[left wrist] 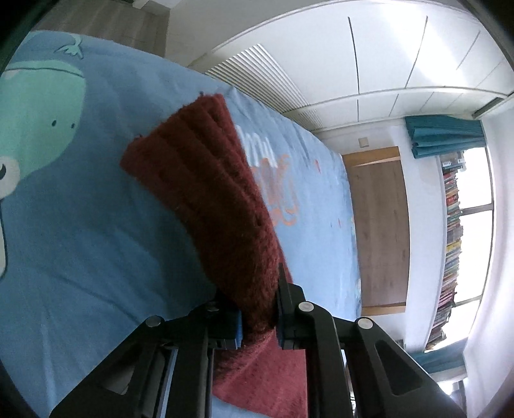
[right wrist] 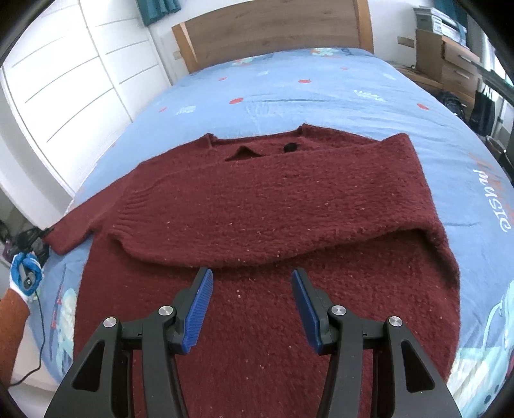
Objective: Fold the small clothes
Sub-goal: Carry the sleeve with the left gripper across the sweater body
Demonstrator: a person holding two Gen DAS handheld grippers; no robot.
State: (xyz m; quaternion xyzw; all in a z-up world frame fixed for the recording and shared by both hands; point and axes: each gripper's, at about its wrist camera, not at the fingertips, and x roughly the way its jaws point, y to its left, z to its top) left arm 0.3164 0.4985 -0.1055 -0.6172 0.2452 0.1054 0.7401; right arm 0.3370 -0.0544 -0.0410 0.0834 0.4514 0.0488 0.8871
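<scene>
Left wrist view: your left gripper [left wrist: 258, 313] is closed down on a bunched ribbed end of the dark red sweater [left wrist: 205, 189], both black jaws pressing the knit from either side, with the fabric rising from the jaws and stretching away toward the far left over the blue bedsheet [left wrist: 90, 231]. More red knit lies flat under the gripper at the near edge. The sheet carries a teal whale print [left wrist: 35, 109] at far left and an orange octopus print [left wrist: 282, 189] just right of the sweater. White wardrobe doors [left wrist: 385, 58], a wooden headboard [left wrist: 379, 225] and a bookshelf [left wrist: 449, 244] fill the right side. Right wrist view: your right gripper [right wrist: 252, 305] hovers with its 2 blue pads [right wrist: 199, 308] about half apart, nothing between them, above the near part of the sweater [right wrist: 257, 199]. The sweater lies spread on the bedsheet [right wrist: 289, 93], neckline at the far side, 1 sleeve folded across the body and the other reaching out to the left edge of the bed. At the far left, your gloved left hand [right wrist: 25, 276] holds the other gripper's handle beside that sleeve end. The headboard [right wrist: 273, 29] stands at the far end.
</scene>
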